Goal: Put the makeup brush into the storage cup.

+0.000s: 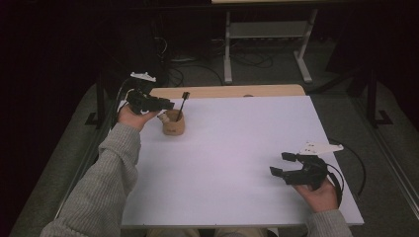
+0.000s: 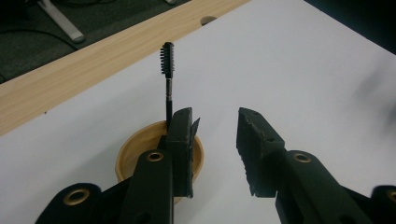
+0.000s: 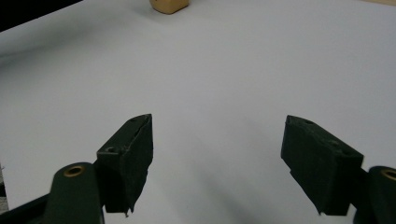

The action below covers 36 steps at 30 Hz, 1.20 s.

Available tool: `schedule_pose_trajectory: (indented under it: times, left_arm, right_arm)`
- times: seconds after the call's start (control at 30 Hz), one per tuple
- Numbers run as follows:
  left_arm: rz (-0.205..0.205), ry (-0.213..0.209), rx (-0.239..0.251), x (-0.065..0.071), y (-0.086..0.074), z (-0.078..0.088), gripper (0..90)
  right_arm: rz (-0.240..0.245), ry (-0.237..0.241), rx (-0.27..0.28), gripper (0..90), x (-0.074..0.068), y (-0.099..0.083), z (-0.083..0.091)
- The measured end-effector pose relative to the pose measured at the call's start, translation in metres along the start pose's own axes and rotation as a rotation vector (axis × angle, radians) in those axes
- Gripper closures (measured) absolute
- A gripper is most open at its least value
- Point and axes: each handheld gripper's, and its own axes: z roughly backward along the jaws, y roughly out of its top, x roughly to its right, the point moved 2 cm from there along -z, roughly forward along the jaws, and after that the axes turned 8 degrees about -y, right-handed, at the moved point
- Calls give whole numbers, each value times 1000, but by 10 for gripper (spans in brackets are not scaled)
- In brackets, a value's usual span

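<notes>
While the left gripper (image 1: 165, 105) hangs just above the wooden cup (image 1: 174, 124) at about ten o'clock on the white table (image 1: 237, 163), its jaws stand parted with nothing between them. In the left gripper view (image 2: 215, 135) the gap between the two black jaws is bare, showing the white table top behind it. The cup (image 2: 135, 151) sits under and behind the left-hand jaw, partly hidden by it. A black brush (image 2: 168, 74) stands in the cup, handle down and bristle head up, leaning slightly; in the high view the brush (image 1: 183, 102) tilts toward one o'clock, with its head just beside the gripper's tip and not touching it. A pale object also pokes from the cup on the gripper's side; what it is cannot be told.

The right gripper (image 1: 286, 164) rests at about four o'clock, well apart from the cup, held in the person's hand near the table's near edge. Its jaws are spread wide and empty (image 3: 217, 163), with the cup (image 3: 169, 5) far off at twelve o'clock in that view.
</notes>
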Motion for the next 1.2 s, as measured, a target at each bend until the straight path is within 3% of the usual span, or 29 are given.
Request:
schedule_pose_trajectory:
  times: [0.4,0.7,0.87,1.2]
  left_arm:
    - [-42,-5,-14,14,-5,3,583]
    - [-44,-13,0,23,-14,4,547]
    - [-55,-9,-16,30,-22,6,537]
    - [-56,-6,33,47,-41,22,526]
  right_arm:
    - [5,-10,-5,239,-1,-1,-1]
    - [14,-15,-6,237,-5,-1,1]
    - [31,-19,1,236,-7,0,1]
    - [34,-23,8,227,-9,0,3]
